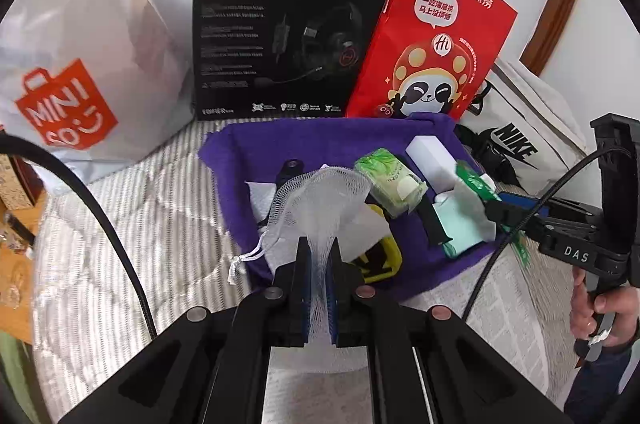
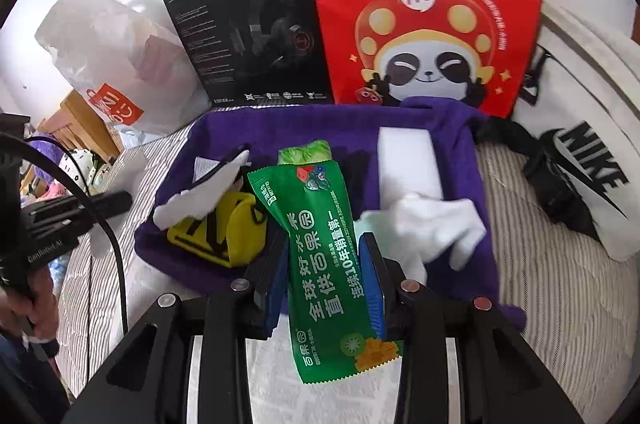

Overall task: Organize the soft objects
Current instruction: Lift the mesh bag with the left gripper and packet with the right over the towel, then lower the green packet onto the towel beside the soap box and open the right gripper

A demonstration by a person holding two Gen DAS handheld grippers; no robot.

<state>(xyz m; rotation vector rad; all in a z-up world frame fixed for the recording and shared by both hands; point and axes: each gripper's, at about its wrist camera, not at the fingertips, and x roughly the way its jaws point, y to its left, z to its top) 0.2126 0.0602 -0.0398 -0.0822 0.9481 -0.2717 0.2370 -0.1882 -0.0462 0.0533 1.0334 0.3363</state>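
A purple fabric bin (image 1: 304, 140) (image 2: 224, 132) sits on the striped bedding. My left gripper (image 1: 319, 252) is shut on a white mesh pouch (image 1: 320, 200) held over the bin's near side. My right gripper (image 2: 322, 248) is shut on a green wet-wipe packet (image 2: 320, 256), held over the bin; the packet also shows in the left wrist view (image 1: 474, 180). Inside the bin lie a yellow pouch (image 2: 224, 232) (image 1: 380, 256), a white sponge block (image 2: 408, 160) (image 1: 432, 156), a green tissue pack (image 1: 392, 184) (image 2: 306, 152), and white cloth (image 2: 432, 224).
Behind the bin stand a black headset box (image 1: 280, 24) (image 2: 248, 36), a red paper bag (image 1: 432, 36) (image 2: 424, 4) and a white Miniso bag (image 1: 80, 64) (image 2: 108, 64). A white Nike bag (image 1: 520, 128) (image 2: 580, 152) lies at the right. Wooden furniture (image 2: 80, 120) is at the left.
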